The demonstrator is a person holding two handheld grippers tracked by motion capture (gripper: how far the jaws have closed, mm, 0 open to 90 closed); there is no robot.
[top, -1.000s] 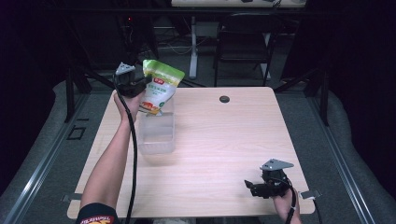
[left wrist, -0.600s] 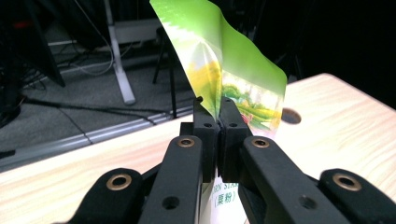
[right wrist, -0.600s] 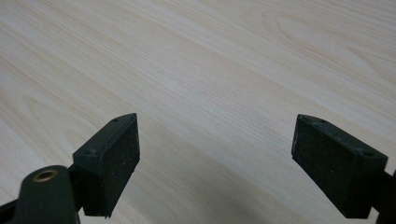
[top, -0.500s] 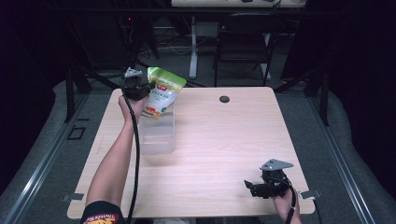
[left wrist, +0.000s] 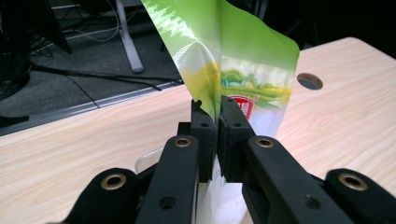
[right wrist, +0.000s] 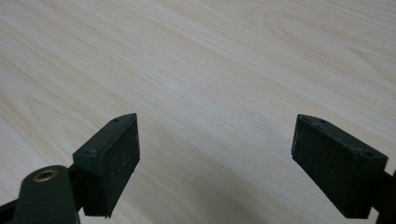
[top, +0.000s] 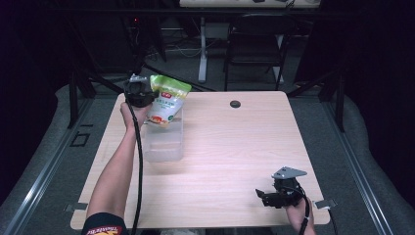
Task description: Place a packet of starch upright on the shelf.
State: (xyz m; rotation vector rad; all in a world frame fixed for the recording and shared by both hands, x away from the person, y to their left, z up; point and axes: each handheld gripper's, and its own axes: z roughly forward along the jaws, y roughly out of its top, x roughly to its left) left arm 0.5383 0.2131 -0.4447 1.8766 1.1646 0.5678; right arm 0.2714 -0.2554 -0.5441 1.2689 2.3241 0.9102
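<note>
The left gripper [top: 147, 95] pinches a glossy lime-green food pouch [top: 167, 100] by its edge, though its jaws have just been easing apart slightly. The pouch has a white lower half, a red label and a printed landscape, and hangs tilted over a clear plastic container [top: 165, 142] at the wooden table's [top: 235, 161] far left. The right gripper [top: 266, 197] rests near the table's near edge, jaws wide apart.

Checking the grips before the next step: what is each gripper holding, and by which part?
The left gripper pinches the green pouch by a side edge, above the clear container. The right gripper is open, holding nothing.
</note>
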